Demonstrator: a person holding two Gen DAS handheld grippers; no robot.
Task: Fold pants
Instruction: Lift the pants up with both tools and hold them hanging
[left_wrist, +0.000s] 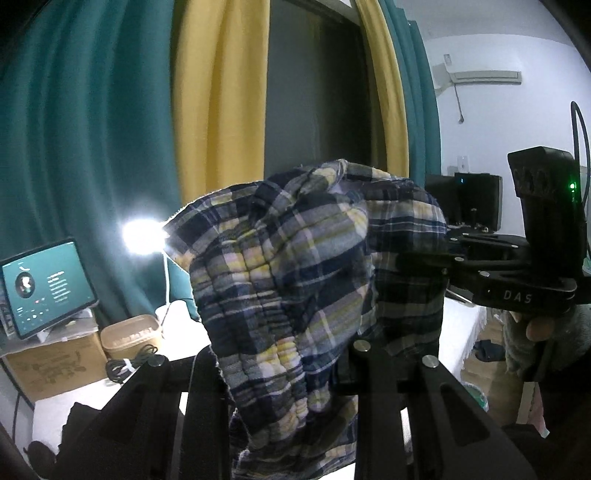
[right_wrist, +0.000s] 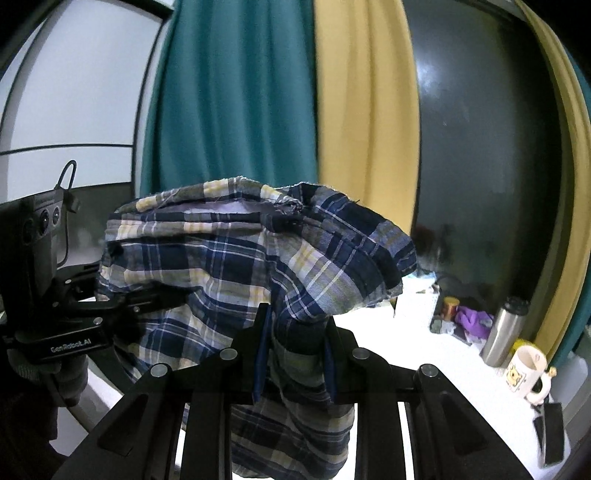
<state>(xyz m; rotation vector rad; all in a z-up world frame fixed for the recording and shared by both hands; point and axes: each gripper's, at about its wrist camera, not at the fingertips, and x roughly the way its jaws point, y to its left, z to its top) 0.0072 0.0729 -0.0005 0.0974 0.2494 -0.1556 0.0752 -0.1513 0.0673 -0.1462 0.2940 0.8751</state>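
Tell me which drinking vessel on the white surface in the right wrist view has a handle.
The white mug with a yellow cartoon print, nearest the camera, has a handle. The steel bottle just behind it is tall, capped and has none.

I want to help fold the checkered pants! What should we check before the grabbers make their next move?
1. Right gripper pinches the plaid pants: ok, cloth is bunched between its fingers.
2. Left gripper has hold too: ok, fabric hangs from its jaws.
3. Pants lifted off the white table: cannot tell, the bottom edge hangs out of view.
4. Pants spread flat for folding: not ok, they are crumpled in a lump between the grippers.
5. Table room on the right: not ok, a steel bottle and mug stand there.
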